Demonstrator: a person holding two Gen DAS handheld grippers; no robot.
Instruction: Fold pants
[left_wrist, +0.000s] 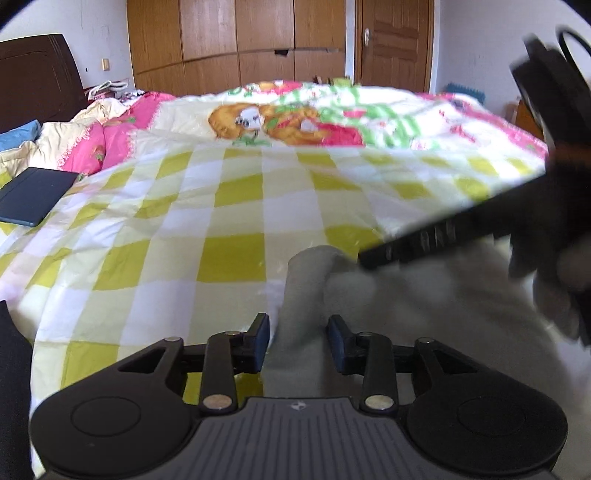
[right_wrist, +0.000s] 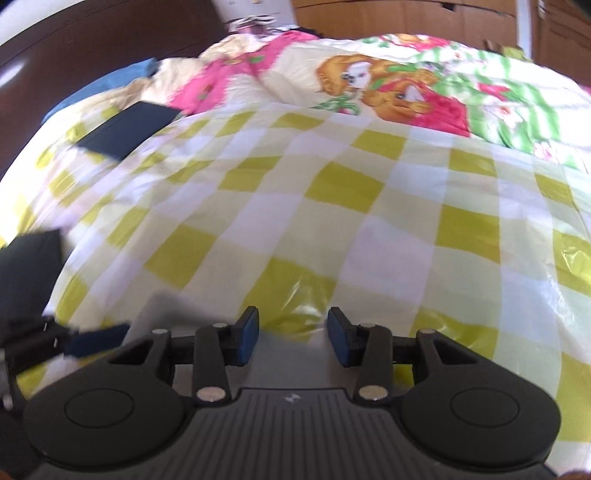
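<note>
grey pants (left_wrist: 369, 314) spread on checked bedsheet (left_wrist: 184, 229) for flat folding; left gripper (left_wrist: 298, 341) jaws released astride raised fold; right gripper (right_wrist: 291, 341) jaws released, empty, over pants edge.

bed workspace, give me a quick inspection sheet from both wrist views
surface: bed under a yellow and white checked cover, cartoon quilt behind.
job's things: grey pants bunched at the near edge.
clutter: dark flat tablet-like case on the cover; blue pillow and rumpled bedding by the headboard.
grippers: left tool open, a fold of the pants between the pads, not pinched; right tool open over the cover, nothing held.
cables: black cable on the right tool, upper right of the left view.
surroundings: wooden wardrobe, door, dark headboard.
</note>
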